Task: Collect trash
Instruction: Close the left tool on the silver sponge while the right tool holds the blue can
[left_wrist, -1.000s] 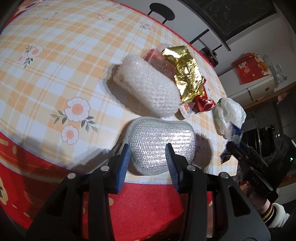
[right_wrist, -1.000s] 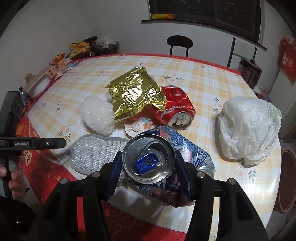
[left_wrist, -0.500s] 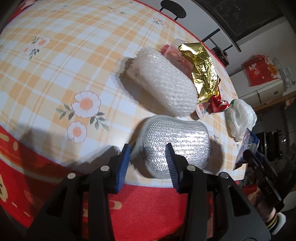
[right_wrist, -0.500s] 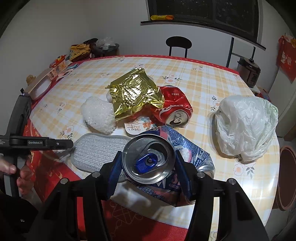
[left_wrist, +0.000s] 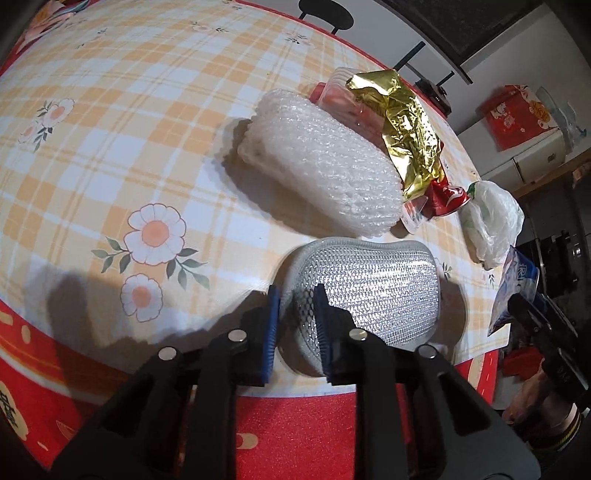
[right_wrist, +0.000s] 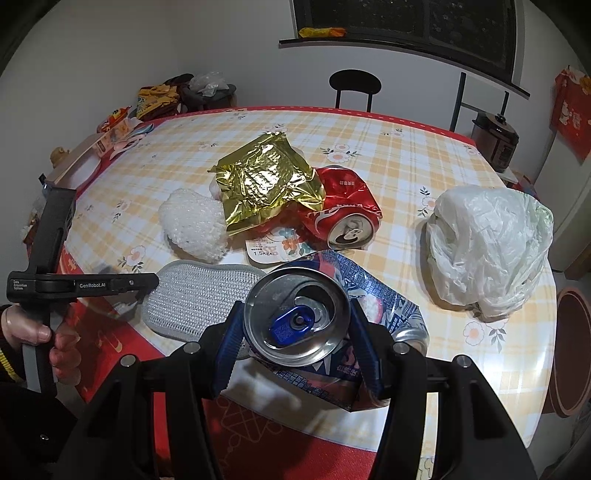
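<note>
Two cans showed: the right gripper (right_wrist: 297, 325) clenched one (right_wrist: 297, 314); a red one (right_wrist: 341, 210) lay on the table (right_wrist: 424, 155). The left gripper (left_wrist: 295, 295) was closing on one mesh pad (left_wrist: 369, 291) at the table's edge.

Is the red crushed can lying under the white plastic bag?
No, the red can lies beside the gold wrapper, apart from the white bag.

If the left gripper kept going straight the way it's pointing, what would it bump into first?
The silver mesh scrubbing pad: its near edge already sits between the closing fingers of the left gripper. Beyond it, probably the white bubble wrap roll, though depth is unclear.
</note>
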